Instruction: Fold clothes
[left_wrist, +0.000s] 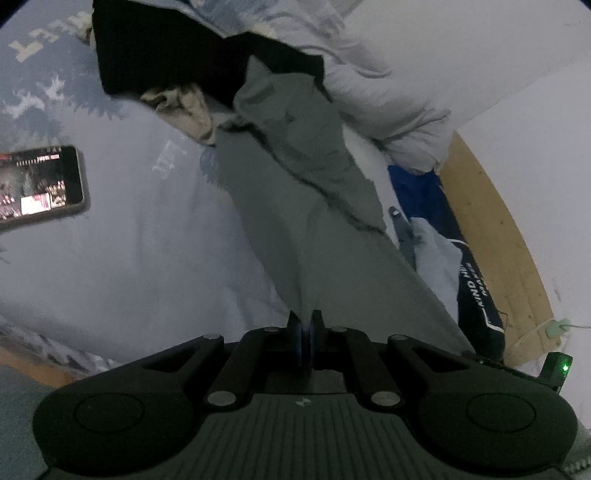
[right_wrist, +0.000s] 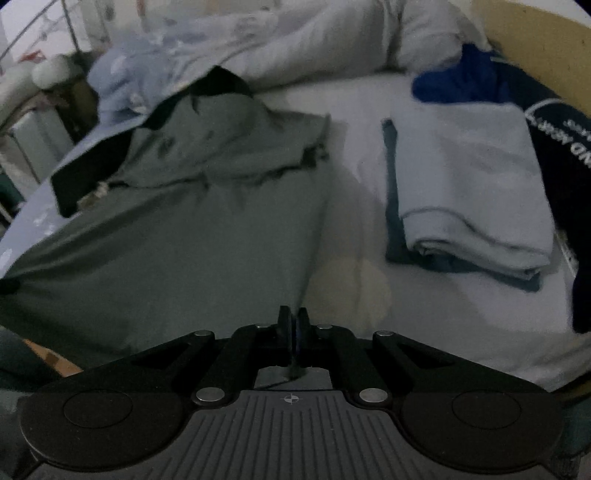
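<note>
Grey-green garment (right_wrist: 192, 221): spread on the bed, its far end rumpled against a black garment (left_wrist: 155, 48); its near edge lifted off the sheet at two corners.
Left claw (left_wrist: 306, 332): closed tight, pinching the garment's near edge.
Right claw (right_wrist: 293, 328): closed tight on the garment's right corner; a bit of cloth shows between the pads.
Folded stack (right_wrist: 469, 192): pale blue piece on a darker blue one, lying to the right, well apart.
Navy garment (right_wrist: 554, 155): lettered, beside the stack by the wooden bed frame (left_wrist: 495, 236).
Phone (left_wrist: 40, 184): screen lit, lying on the sheet to the left.
Bed sheet (left_wrist: 129, 258): pale blue.
</note>
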